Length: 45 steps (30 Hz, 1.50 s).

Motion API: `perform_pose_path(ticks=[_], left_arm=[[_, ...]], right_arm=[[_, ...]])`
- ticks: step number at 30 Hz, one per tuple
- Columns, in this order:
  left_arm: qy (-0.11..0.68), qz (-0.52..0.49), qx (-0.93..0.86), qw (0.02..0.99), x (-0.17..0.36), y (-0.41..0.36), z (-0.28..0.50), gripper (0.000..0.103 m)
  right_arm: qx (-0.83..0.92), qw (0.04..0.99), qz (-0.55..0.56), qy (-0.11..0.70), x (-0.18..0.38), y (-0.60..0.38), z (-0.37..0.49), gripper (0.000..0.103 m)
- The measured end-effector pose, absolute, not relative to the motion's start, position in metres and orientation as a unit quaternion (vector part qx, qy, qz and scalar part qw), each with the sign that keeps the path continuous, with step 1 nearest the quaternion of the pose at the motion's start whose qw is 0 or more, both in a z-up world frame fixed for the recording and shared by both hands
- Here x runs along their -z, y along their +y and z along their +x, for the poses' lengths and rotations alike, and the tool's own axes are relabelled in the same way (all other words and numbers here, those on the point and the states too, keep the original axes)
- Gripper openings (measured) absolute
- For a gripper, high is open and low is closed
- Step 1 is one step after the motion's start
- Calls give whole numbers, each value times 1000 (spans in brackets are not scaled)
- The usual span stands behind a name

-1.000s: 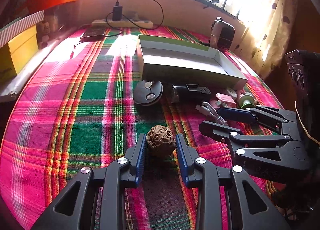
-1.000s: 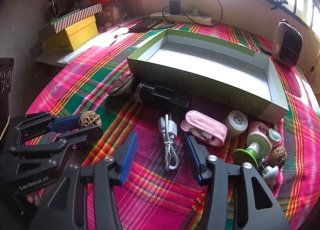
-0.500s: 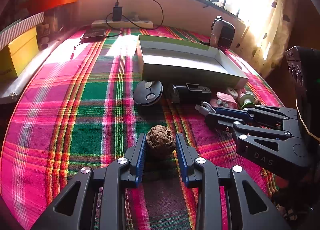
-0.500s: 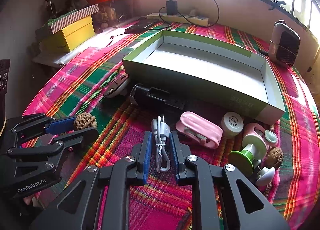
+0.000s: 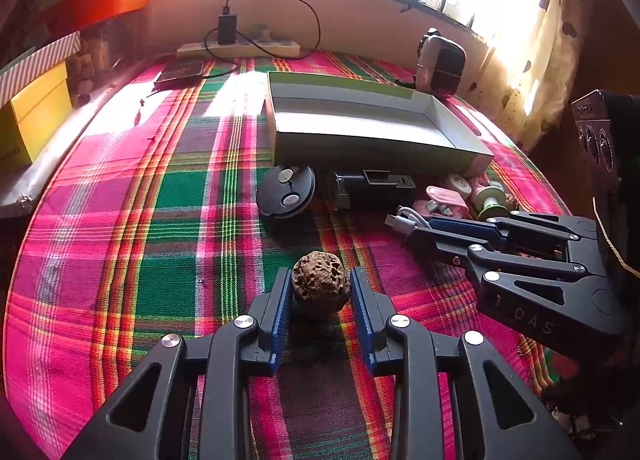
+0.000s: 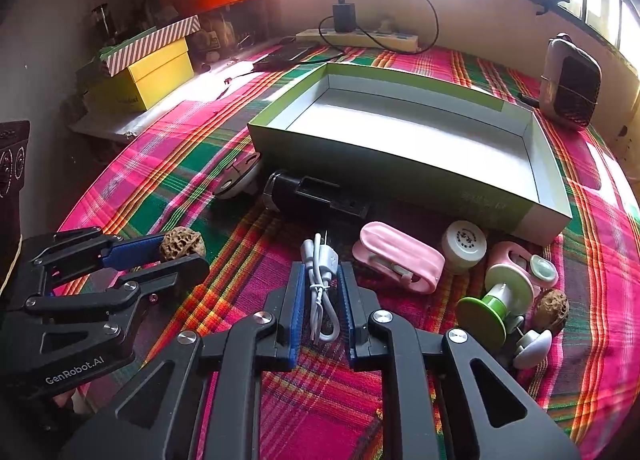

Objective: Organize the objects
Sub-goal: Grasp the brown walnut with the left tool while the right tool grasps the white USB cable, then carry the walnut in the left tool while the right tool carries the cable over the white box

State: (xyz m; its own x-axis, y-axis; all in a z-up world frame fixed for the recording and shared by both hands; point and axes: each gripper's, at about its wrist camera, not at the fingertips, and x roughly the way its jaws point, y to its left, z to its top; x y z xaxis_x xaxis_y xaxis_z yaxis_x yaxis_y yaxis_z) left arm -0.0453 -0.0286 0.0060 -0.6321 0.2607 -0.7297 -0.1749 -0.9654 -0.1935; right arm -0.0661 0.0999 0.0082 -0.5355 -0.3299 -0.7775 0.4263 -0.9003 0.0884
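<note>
My left gripper is shut on a brown wrinkled walnut resting on the plaid cloth; it also shows in the right wrist view. My right gripper is shut on a coiled white USB cable, whose plug end shows in the left wrist view. The empty green-and-white box lies just behind the row of objects. A black cylinder device, pink case, white round jar, green spool and a second walnut lie in front of it.
A black round disc lies left of the cylinder. A small heater stands at the back right. A power strip with charger lies by the wall. Yellow and striped boxes sit off the table's left edge.
My right gripper moved forward and closed around the white cable, from wide open a second ago. My left gripper stayed on the walnut.
</note>
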Motion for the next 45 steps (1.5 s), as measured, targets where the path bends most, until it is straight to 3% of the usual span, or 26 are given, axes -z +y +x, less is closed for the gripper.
perform_pose_path(ticks=[15, 31, 45], left_arm=[[-34, -398, -908, 124, -27, -18, -50, 27], [-25, -380, -914, 137, -55, -6, -95, 27], [-20, -382, -915, 130, -59, -3, -144, 27]], right_arm=[[884, 233, 404, 24, -34, 115, -64, 17], [914, 176, 365, 9, -76, 151, -99, 17], [920, 136, 367, -7, -77, 183, -145, 17]])
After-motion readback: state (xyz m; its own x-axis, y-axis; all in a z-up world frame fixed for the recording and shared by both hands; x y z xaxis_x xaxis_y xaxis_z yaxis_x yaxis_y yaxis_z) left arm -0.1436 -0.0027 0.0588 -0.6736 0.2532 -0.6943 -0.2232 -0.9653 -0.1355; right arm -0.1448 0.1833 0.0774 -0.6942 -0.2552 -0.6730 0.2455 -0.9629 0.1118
